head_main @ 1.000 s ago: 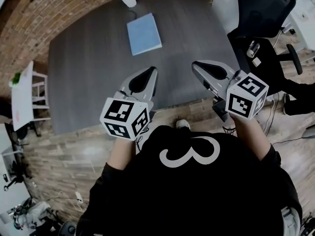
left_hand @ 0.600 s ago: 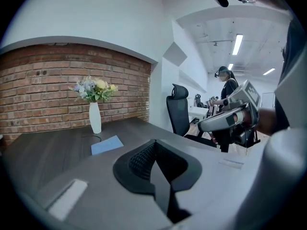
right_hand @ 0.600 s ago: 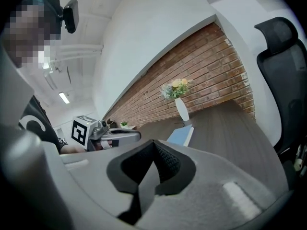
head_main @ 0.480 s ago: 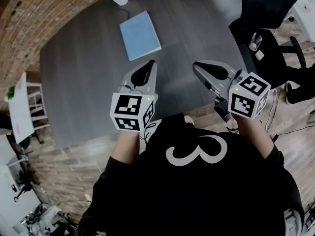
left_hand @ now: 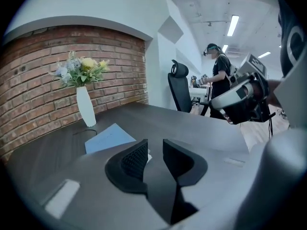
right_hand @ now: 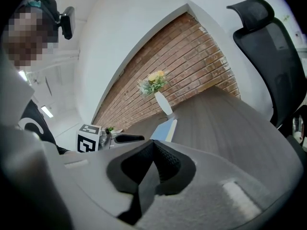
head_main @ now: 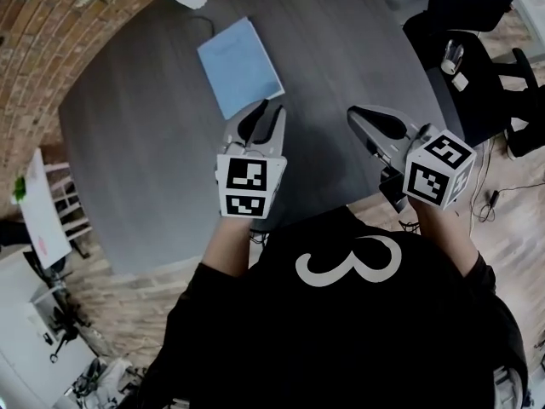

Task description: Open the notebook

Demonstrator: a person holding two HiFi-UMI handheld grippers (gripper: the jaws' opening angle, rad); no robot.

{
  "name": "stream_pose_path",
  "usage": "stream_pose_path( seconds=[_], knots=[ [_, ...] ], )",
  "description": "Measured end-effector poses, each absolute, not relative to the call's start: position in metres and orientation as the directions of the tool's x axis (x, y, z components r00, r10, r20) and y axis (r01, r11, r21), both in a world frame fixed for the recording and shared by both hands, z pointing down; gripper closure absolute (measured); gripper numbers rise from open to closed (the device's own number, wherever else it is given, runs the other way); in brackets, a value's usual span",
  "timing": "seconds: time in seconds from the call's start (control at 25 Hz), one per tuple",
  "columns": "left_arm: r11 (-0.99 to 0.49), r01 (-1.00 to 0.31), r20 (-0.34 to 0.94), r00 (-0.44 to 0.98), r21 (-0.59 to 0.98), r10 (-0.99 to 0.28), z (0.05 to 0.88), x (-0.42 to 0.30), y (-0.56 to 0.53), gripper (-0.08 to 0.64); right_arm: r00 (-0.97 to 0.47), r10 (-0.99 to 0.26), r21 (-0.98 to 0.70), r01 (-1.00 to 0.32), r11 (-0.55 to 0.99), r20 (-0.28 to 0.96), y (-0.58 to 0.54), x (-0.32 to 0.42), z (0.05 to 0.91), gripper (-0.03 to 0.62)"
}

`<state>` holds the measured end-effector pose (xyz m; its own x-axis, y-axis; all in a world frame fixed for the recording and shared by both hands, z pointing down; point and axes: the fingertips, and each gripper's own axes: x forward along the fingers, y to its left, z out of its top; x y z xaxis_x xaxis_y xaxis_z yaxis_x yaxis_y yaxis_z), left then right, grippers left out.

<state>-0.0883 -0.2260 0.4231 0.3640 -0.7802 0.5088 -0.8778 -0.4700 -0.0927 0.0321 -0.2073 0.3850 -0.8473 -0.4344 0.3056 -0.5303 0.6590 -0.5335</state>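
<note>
we are holding a gripper in each hand over a dark grey table [head_main: 145, 143], both pointing away from our body toward its far side. the left gripper [head_main: 268, 113] is opening: in the left gripper view its two black jaws are standing apart with a clear gap, and nothing is sitting between them [left_hand: 154, 147]. the right gripper [head_main: 353, 113] is keeping its jaws pressed together at the tips, pinching nothing, as the right gripper view is showing [right_hand: 152, 145].

the notebook [head_main: 240, 66] is lying flat and closed on the table, its light blue cover facing up. it is resting just beyond the left gripper's tips and apart from them, and the right gripper is hovering well off to its side. from the left gripper view the notebook [left_hand: 108, 138] is showing past the left-hand jaw; from the right gripper view only a thin blue strip [right_hand: 165, 130] is showing.

a white vase [left_hand: 86, 107] of flowers [left_hand: 81, 68] is standing beyond the notebook, by the brick wall [head_main: 43, 49]. a black office chair [head_main: 460, 7] is standing at the table's far right corner.
</note>
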Motion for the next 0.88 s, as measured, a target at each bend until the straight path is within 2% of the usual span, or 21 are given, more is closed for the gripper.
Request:
stream_pose_path(
  seconds=[0.36,0.88],
  knots=[
    [-0.483,-0.859,0.598,0.3,-0.169,-0.743,0.468,-0.087,-0.254,0.39,-0.826,-0.442,-0.568,-0.562,0.602,0.349,-0.225,0.038,0.422,0.591],
    [-0.464,-0.835,0.63,0.195,-0.296,-0.752,0.497,-0.088,-0.274,0.351,-0.805,-0.474,-0.583,-0.588,0.56,0.357,-0.227,0.051,0.437,0.591]
  ],
)
